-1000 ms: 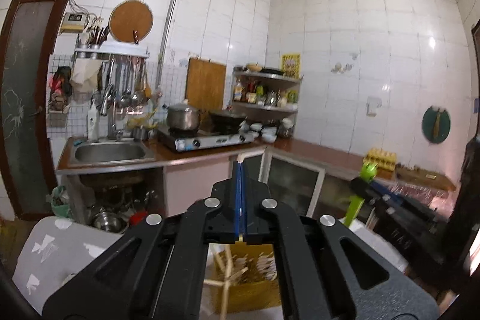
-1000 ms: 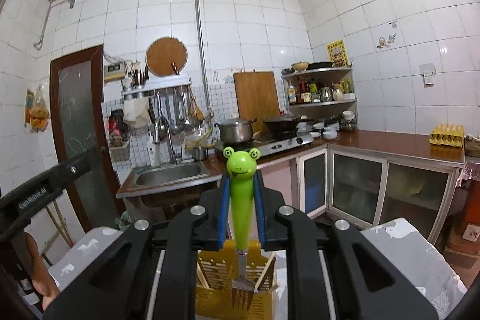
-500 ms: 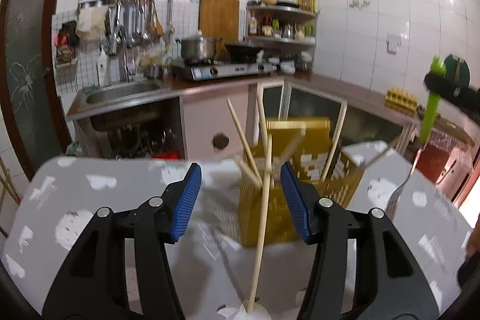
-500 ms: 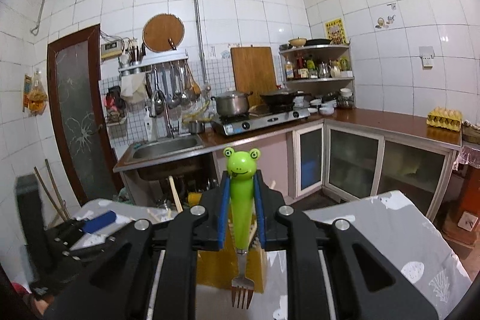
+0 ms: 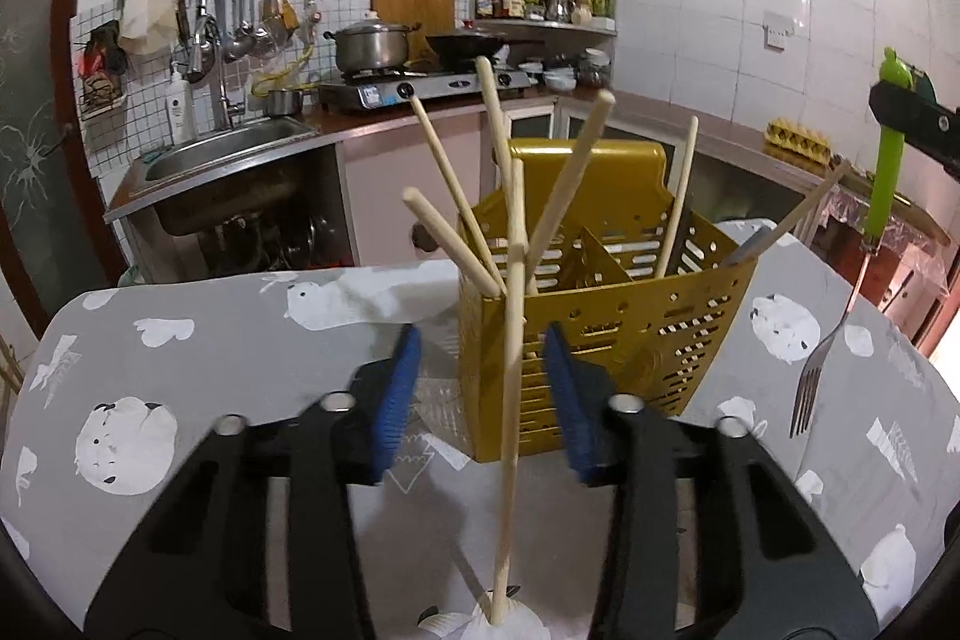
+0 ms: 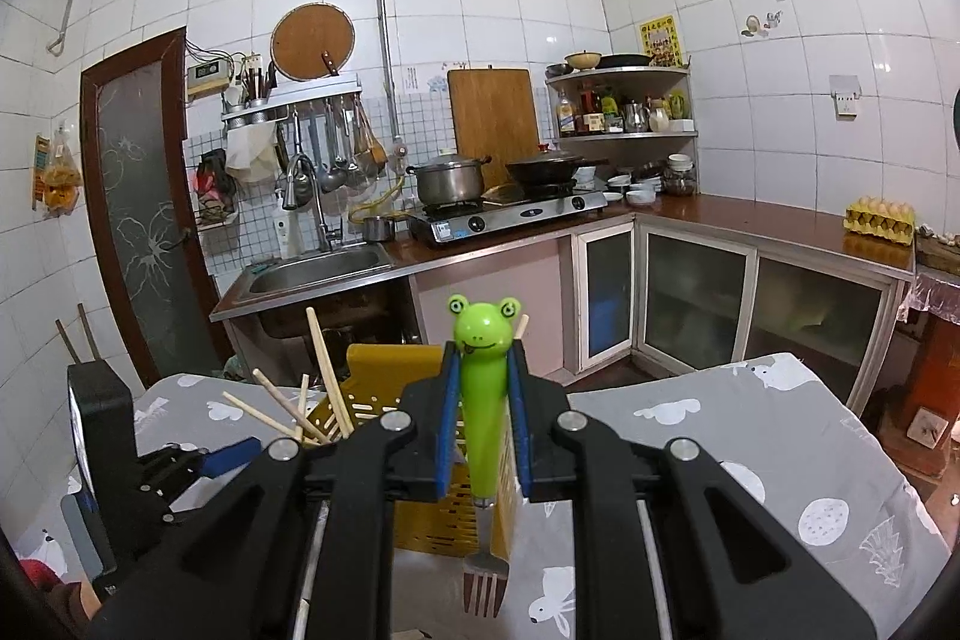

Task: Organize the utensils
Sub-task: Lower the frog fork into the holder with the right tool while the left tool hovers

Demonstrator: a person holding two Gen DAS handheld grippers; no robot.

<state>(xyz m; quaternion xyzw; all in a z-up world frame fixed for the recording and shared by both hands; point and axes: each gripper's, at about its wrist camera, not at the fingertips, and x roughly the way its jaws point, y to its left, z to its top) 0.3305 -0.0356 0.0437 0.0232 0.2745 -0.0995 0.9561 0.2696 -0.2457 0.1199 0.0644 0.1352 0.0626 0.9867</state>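
A yellow slotted utensil holder (image 5: 606, 334) stands on the grey printed tablecloth (image 5: 198, 340) with several wooden chopsticks (image 5: 447, 187) leaning out of it. My left gripper (image 5: 483, 376) sits low in front of the holder. Its jaws are closing around a single chopstick (image 5: 511, 340) that rises from the cloth, and the blue pads (image 5: 396, 394) stand clear of it. My right gripper (image 6: 483, 400) is shut on the green frog-handled fork (image 6: 480, 334), tines down (image 6: 485, 586), just this side of the holder (image 6: 372, 400). The fork (image 5: 882, 184) hangs at the right in the left wrist view.
The cloth-covered table ends near a sink (image 6: 318, 274), a gas stove with a pot (image 6: 450, 178) and an L-shaped counter with an egg tray (image 6: 879, 217). My left gripper's body (image 6: 174, 466) shows at the lower left of the right wrist view.
My left gripper has tipped down toward the table and gone from shut to jaws apart around a chopstick, then narrowed a little. The right gripper has sunk slightly with the fork.
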